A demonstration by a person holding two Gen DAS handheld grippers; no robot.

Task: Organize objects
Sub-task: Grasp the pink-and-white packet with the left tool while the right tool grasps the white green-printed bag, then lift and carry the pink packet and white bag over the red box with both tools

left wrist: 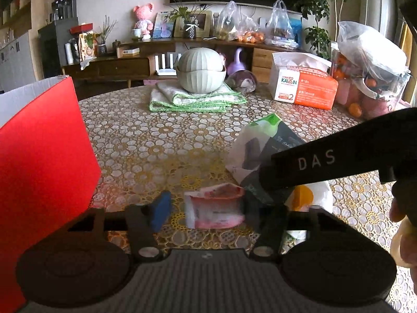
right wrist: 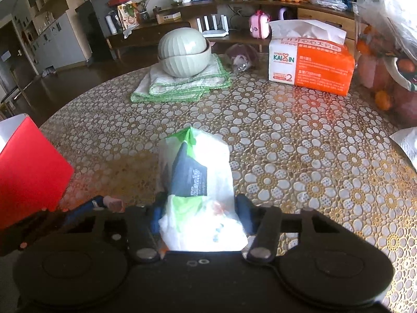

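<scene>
A small pink packet (left wrist: 215, 206) lies on the patterned table between the fingers of my left gripper (left wrist: 208, 208), which is open around it. A white and green wipes pack (right wrist: 195, 167) lies in front of my right gripper (right wrist: 202, 216); its near end sits between the blue pads, which stand apart at its sides without clearly squeezing it. The same pack shows in the left wrist view (left wrist: 260, 143), partly hidden by the right gripper's black arm. A red box (left wrist: 41, 161) stands at the left, also in the right wrist view (right wrist: 28, 167).
At the back of the round table (right wrist: 299, 140) stand stacked green bowls (right wrist: 183, 52) on a folded cloth (right wrist: 182, 83), an orange tissue pack (right wrist: 310, 60) and bags of fruit (right wrist: 385, 60). A white tissue (right wrist: 406, 143) lies at the right edge.
</scene>
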